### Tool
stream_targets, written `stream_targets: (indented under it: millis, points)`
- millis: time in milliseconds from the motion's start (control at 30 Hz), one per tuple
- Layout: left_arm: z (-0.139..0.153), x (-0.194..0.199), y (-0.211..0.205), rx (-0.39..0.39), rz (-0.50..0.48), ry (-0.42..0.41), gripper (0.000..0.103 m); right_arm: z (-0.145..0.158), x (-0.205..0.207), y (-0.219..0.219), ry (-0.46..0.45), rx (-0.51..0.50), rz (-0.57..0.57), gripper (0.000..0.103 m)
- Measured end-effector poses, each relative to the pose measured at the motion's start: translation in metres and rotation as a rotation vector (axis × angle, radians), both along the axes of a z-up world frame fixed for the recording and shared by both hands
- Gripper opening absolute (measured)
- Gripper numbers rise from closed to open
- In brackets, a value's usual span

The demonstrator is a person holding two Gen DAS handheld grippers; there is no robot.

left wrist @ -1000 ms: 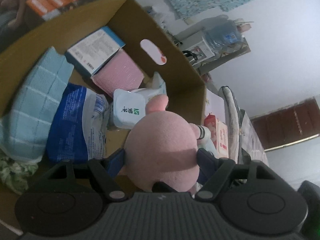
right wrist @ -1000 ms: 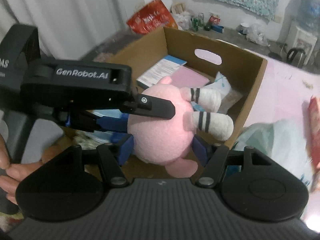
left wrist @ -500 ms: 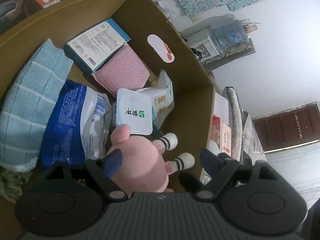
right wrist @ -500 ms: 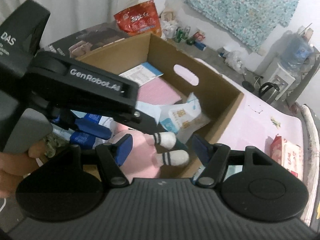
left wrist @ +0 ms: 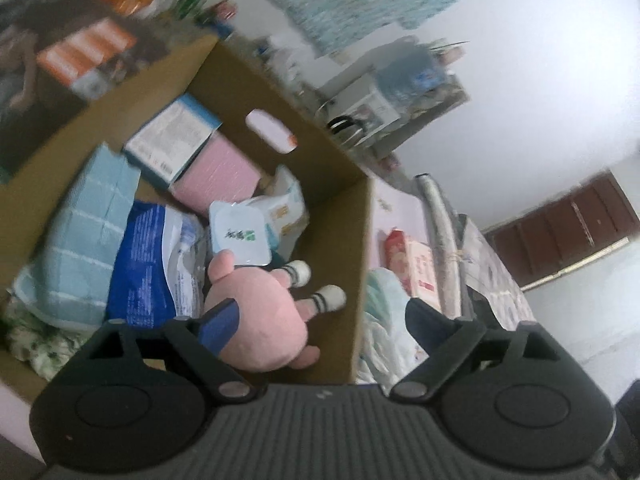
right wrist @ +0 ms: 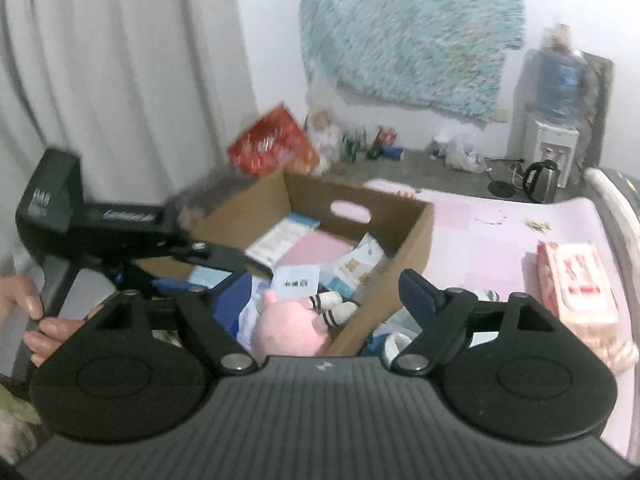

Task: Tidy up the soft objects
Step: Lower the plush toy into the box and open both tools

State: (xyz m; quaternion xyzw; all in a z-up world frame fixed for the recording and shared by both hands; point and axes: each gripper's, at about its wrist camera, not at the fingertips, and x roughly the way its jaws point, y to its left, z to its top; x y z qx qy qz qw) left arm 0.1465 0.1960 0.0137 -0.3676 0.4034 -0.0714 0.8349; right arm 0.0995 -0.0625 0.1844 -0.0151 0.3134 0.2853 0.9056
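Observation:
A pink plush toy (left wrist: 260,320) with striped white feet lies inside the cardboard box (left wrist: 360,248), against a blue-and-white bag (left wrist: 152,264). My left gripper (left wrist: 322,320) hangs above it, jaws opening wide; the plush sits low by the left finger and the pads do not press on it. In the right wrist view the plush (right wrist: 292,328) lies in the box (right wrist: 416,240) below my right gripper (right wrist: 326,294), whose jaws are also opening with nothing held. The left tool's black housing (right wrist: 80,216) and a hand (right wrist: 32,320) show at the left.
The box also holds a blue checked towel (left wrist: 80,232), a pink pad (left wrist: 216,176), a blue-edged carton (left wrist: 172,140) and white packets (left wrist: 238,236). Right of the box on a pink mat (right wrist: 500,240) lie a red-and-white wipes pack (right wrist: 576,280) and pale cloth (left wrist: 384,320).
Both grippers let go of the pink plush, which dropped into the box. Both have opened wider and drawn back and up, the right one further.

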Motion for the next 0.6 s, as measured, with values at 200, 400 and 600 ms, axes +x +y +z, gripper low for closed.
stream_targets:
  millis: [200,400,600]
  points:
    - [0.029,-0.033,-0.010,0.096,-0.028,-0.096,0.095,-0.004,-0.038,-0.079,0.014,0.184,-0.107,0.083]
    - [0.038,-0.046,-0.046,0.177,-0.099,-0.168,0.097,-0.053,-0.054,-0.131,0.091,0.276,-0.207,0.084]
    - [0.034,-0.039,-0.101,0.289,-0.213,-0.212,0.098,-0.105,-0.053,-0.177,0.152,0.342,-0.340,0.084]
